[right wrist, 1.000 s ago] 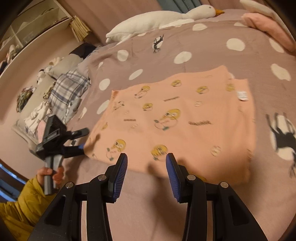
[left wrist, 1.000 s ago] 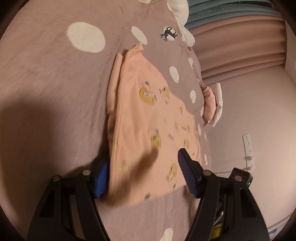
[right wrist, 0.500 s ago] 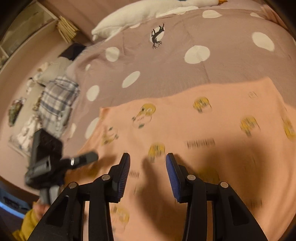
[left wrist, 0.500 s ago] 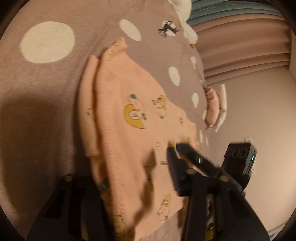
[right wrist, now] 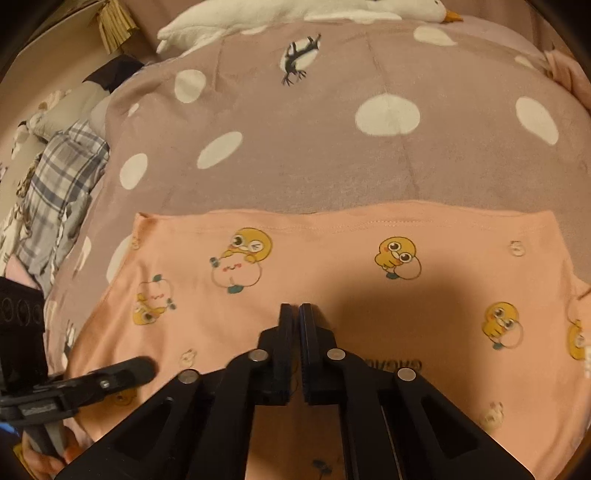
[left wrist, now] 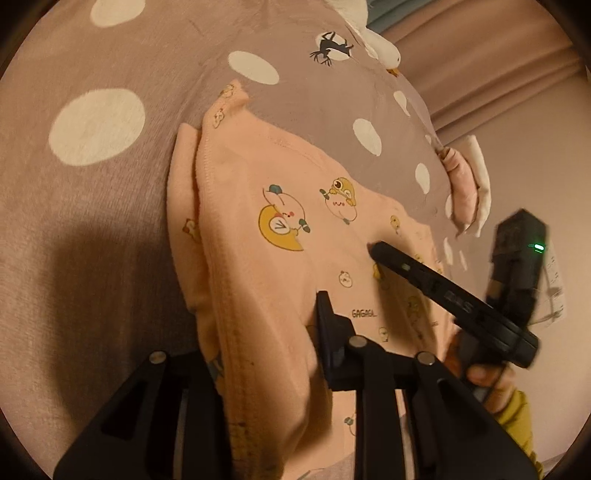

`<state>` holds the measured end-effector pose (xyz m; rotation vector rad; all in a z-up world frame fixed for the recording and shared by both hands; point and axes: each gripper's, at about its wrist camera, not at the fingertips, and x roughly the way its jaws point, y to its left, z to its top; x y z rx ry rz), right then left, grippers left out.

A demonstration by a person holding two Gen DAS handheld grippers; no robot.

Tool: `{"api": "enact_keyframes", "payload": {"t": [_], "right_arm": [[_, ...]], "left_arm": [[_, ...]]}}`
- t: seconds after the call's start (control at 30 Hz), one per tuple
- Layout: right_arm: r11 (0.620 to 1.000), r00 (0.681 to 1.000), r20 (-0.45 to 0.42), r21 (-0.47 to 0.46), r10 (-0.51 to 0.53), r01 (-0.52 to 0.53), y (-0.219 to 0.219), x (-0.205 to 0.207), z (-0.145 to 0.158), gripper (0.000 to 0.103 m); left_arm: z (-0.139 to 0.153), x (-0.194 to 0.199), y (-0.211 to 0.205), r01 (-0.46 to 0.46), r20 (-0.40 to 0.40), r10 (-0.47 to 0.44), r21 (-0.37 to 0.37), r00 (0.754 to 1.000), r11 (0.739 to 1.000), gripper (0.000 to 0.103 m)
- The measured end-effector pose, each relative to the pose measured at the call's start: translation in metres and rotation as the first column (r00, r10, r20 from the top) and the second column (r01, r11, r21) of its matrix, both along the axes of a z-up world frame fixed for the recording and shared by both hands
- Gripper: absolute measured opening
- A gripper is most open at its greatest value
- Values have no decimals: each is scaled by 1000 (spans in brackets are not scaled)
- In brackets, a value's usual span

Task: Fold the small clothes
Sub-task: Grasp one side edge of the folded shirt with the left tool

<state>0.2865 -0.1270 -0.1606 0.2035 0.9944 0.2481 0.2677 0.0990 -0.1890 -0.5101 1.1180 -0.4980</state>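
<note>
A small peach garment (left wrist: 266, 258) with yellow chick prints lies folded on the bed. My left gripper (left wrist: 266, 332) grips a thick fold at its near edge; one finger (left wrist: 325, 314) shows on top, the other is hidden under the cloth. The left gripper also shows low at the left of the right wrist view (right wrist: 140, 369), on the garment's corner. My right gripper (right wrist: 298, 314) is shut, its tips resting on the garment (right wrist: 332, 266) near its middle. The right gripper also shows in the left wrist view (left wrist: 376, 249), lying across the cloth from the right.
The bed has a mauve blanket (right wrist: 314, 155) with white dots. A white goose plush (right wrist: 295, 14) lies at the far edge. Plaid clothing (right wrist: 59, 177) is piled at the left. Folded pink and white cloth (left wrist: 465, 184) sits at the bed's right edge, near curtains.
The right gripper moved onto the garment and closed from open. The left gripper pushed in and closed on the garment's edge, bunching the cloth up between its fingers.
</note>
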Motion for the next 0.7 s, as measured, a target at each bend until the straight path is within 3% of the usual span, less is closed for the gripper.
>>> {"api": "enact_keyframes", "payload": {"t": [0.13, 0.23, 0.7], "right_arm": [[998, 998, 22, -17, 57, -57, 6, -21, 10, 4], [996, 997, -13, -34, 80, -81, 9, -29, 1, 4], [995, 995, -28, -23, 97, -98, 9, -57, -3, 5]], "left_arm": [[-1, 3, -4, 0, 8, -1, 19, 1000, 1000, 23], [0, 3, -6, 2, 14, -3, 39, 1000, 999, 23], [2, 0, -11, 6, 31, -8, 84, 999, 996, 23]]}}
